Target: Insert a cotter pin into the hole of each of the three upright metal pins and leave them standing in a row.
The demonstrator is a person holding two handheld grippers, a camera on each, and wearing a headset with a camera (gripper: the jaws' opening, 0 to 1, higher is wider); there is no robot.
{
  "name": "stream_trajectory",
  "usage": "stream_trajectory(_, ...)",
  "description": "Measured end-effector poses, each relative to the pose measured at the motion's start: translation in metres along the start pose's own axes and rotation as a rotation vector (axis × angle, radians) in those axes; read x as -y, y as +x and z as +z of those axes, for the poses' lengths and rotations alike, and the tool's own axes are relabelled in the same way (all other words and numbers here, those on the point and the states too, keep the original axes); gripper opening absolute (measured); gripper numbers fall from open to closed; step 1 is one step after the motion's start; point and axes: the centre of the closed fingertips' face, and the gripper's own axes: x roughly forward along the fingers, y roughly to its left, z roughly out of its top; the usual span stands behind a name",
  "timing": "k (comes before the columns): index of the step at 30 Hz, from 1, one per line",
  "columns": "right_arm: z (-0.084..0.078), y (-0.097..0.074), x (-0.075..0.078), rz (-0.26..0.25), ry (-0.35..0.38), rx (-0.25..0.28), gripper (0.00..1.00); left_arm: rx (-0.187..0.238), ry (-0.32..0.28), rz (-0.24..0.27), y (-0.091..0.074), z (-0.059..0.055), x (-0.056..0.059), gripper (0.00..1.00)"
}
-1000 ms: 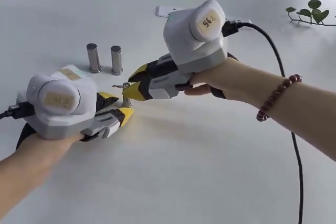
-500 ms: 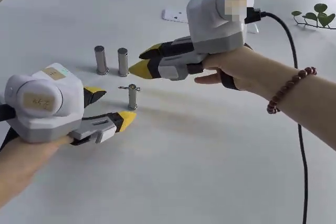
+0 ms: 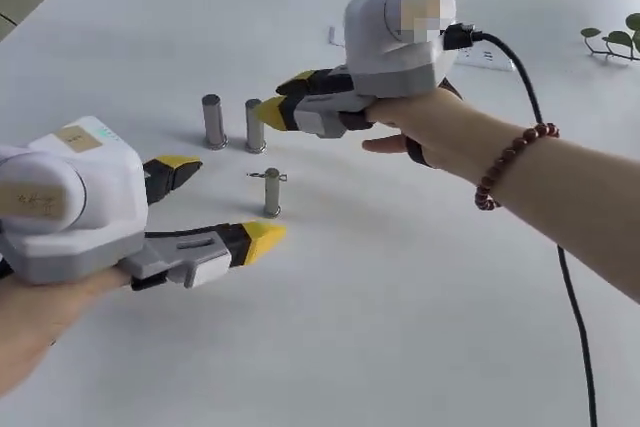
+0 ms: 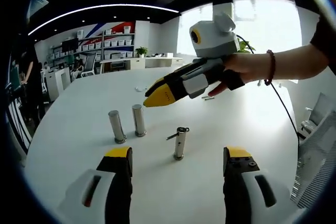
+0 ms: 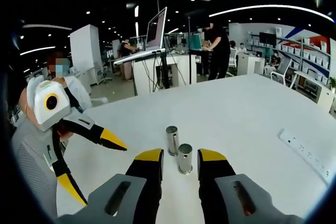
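1. On the white worktop (image 3: 400, 297), three metal pins are standing upright: the left pin (image 3: 212, 120) and the right pin (image 3: 256, 125) are sitting side by side at the back, both bare, while the front pin (image 3: 272, 194) is standing apart, nearer the person and out of line.
2. A cotter pin (image 3: 266, 176) is sitting crosswise through the front pin near its top, so I am judging one of three done and two waiting.
3. The left tool (image 3: 226, 197) is gaping wide and gripping nothing; the front pin is standing just beyond its tips, roughly midway between the jaws in the left gripper view, untouched.
4. The right tool (image 3: 278, 97) is hovering above the worktop just beside the right pin, jaws parted only a little and carrying nothing; in the right gripper view both bare pins are showing straight ahead through the narrow gap.
5. The step in hand, as I am reading it, is fetching the next cotter pin; I am not making out a loose one with any certainty.
6. To do it well, the right tool should be gripping the cotter pin by its looped end with the legs pointing free, while the left tool is steadying a bare pin low on its body, keeping the hole clear.
7. Gentle pushing is looking wise, since these slim pins are likely tipping easily.
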Motion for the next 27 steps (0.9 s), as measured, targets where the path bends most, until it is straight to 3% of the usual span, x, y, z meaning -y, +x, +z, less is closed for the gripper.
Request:
stream_trajectory(9, -0.014, 0.023, 0.008, -0.02, 0.032, -0.023, 0.19, 0.015, -0.039, 0.028, -0.004, 0.003, -0.005, 0.7)
stream_trajectory(14, -0.022, 0.031, 0.009, -0.018, 0.049, -0.036, 0.15, 0.011, -0.017, 0.032, -0.005, 0.003, -0.006, 0.68)
stream_trajectory(17, -0.02, 0.03, 0.004, -0.017, 0.048, -0.029, 0.14, 0.009, -0.017, 0.027, -0.007, 0.002, -0.005, 0.64)
stream_trajectory(27, -0.018, 0.029, -0.005, -0.011, 0.006, -0.029, 0.09, 0.011, -0.013, 0.007, -0.007, 0.004, 0.001, 0.65)
